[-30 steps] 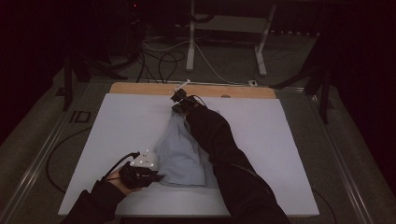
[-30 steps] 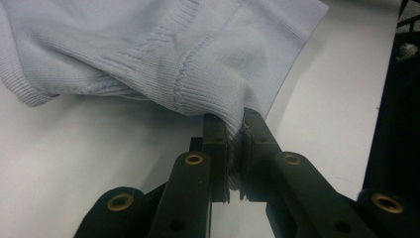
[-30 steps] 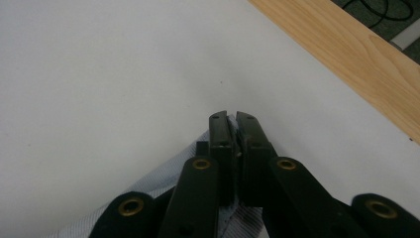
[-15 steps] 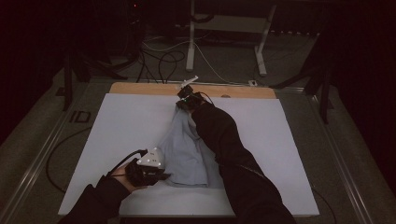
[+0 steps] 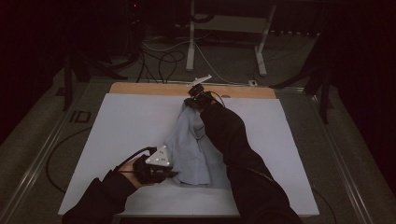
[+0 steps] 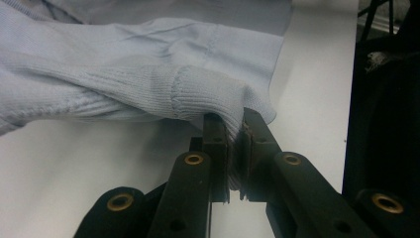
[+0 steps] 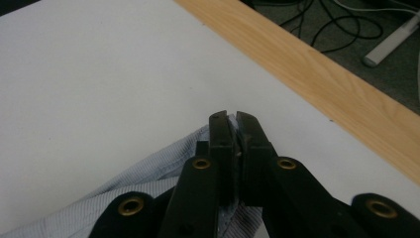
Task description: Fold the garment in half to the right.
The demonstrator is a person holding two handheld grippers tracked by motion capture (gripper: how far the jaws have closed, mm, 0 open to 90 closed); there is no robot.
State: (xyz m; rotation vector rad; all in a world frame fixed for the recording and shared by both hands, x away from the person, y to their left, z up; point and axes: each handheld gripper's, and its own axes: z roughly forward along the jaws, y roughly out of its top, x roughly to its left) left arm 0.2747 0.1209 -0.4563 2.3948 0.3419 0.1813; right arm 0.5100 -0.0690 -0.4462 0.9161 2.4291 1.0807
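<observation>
So the biggest thing here is the white table top (image 5: pixel 121 140), with a strip of bare wood edge (image 5: pixel 149 88) running along the far side. Beyond that it's dark floor with a tangle of cables (image 5: pixel 159 58) and a white stand's legs (image 5: pixel 191 42).

On the white surface lies a pale blue-grey knit garment (image 5: pixel 191 149), bunched up and stretched lengthwise from the near side toward the far wood strip, roughly in the middle of the table. The person's right sleeve (image 5: pixel 233 140) lies across it.

The left gripper (image 6: pixel 236 144) is at the near end of the fabric, and in its own view the jaws are pinched tight on a ribbed cuff (image 6: pixel 208 96) of the garment, with the knit squeezed flat between the pads. In the high view you can see the grey three-cornered plate on top of it.

The right gripper (image 7: pixel 233 134) sits at the far end, near the wood strip, jaws pressed together on a thin edge of the same cloth, a sliver of it poking out between the tips.
</observation>
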